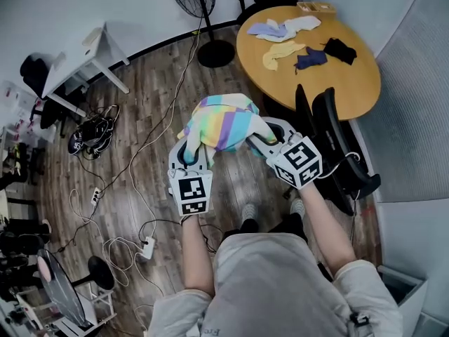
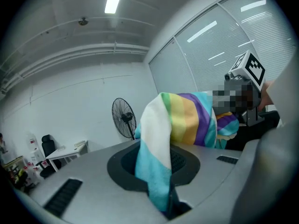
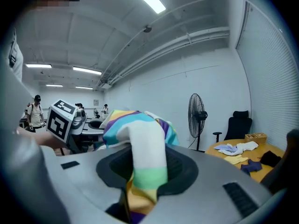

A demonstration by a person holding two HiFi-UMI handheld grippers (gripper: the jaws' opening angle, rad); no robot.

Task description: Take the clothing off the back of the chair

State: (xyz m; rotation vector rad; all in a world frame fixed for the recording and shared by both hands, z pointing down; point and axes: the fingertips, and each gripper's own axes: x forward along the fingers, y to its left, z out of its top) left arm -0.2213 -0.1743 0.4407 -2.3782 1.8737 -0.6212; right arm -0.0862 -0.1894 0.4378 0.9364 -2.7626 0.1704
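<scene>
No text, number or brand is legible (the marker cubes (image 1: pixel 191 194) carry square patterns only).

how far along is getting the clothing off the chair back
Done: the striped clothing is clear of the black chair, held up over the floor. In hand: the left gripper and right gripper are each shut on an end of it. Left: nothing of the removal itself, probably just setting it down somewhere.
</scene>
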